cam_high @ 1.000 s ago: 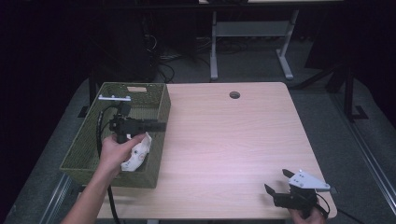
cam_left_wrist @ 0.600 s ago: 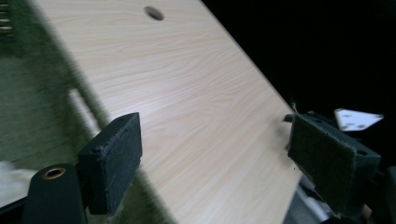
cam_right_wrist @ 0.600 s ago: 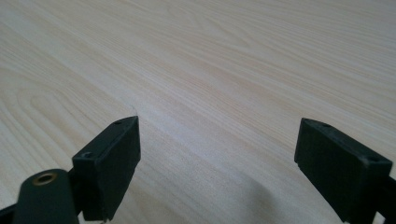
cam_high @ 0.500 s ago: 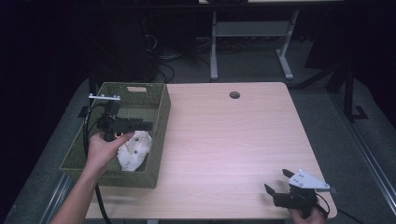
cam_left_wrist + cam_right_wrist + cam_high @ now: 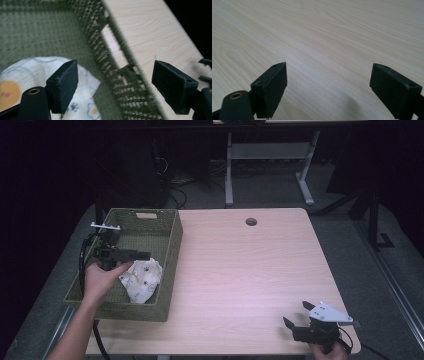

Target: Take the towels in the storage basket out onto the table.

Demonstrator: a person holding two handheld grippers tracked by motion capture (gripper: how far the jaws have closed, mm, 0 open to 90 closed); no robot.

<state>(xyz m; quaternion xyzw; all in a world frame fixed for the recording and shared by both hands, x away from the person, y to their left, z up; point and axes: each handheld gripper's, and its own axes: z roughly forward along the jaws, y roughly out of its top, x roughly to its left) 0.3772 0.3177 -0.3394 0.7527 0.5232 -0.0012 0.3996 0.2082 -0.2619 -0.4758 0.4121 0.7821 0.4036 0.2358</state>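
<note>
Risk: left gripper [image 5: 131, 254], jaws wide and empty over the white printed cloth [image 5: 141, 279] in the green basket [image 5: 169, 251] at the counter's [image 5: 250, 270] left edge, may snag the basket's right wall on closing; right gripper [image 5: 299, 316] idle, wide.

A green woven rectangular basket [image 5: 167, 265] sits on the left part of the pale wooden surface [image 5: 250, 270]; a crumpled white patterned cloth [image 5: 142, 279] lies inside it, near its right wall.
</note>
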